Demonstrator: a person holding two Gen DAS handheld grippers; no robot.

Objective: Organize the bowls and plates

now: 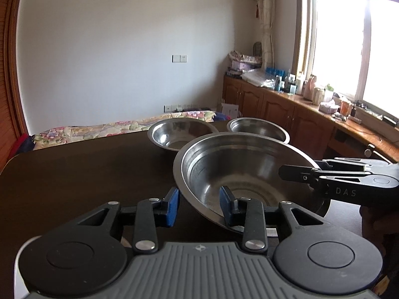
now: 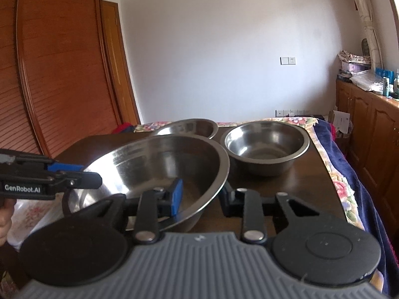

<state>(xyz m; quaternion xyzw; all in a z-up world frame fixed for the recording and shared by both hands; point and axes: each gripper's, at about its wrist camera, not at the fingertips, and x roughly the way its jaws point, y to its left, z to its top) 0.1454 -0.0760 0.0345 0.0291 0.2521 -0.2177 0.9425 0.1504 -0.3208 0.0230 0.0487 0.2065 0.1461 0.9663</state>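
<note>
A large steel bowl (image 1: 244, 174) (image 2: 149, 164) sits near the front of the dark table (image 1: 74, 174). My left gripper (image 1: 199, 206) is open and straddles its near-left rim. One blue pad is outside and the other inside, with a gap showing beside the rim. My right gripper (image 2: 202, 196) has the opposite rim between its jaws, one pad on the inner wall and the other finger tucked under the outside. Each gripper shows in the other's view: the right gripper (image 1: 306, 174), the left gripper (image 2: 79, 174). Two smaller steel bowls (image 1: 179, 134) (image 1: 259, 128) stand side by side behind.
A white floral-patterned piece (image 2: 32, 211) lies at the table's near left, partly under the large bowl. A bed with a flowered quilt (image 1: 99, 129) lies beyond the table. Wooden cabinets with clutter (image 1: 286, 109) line the right wall; a wooden wardrobe (image 2: 49, 74) stands at left.
</note>
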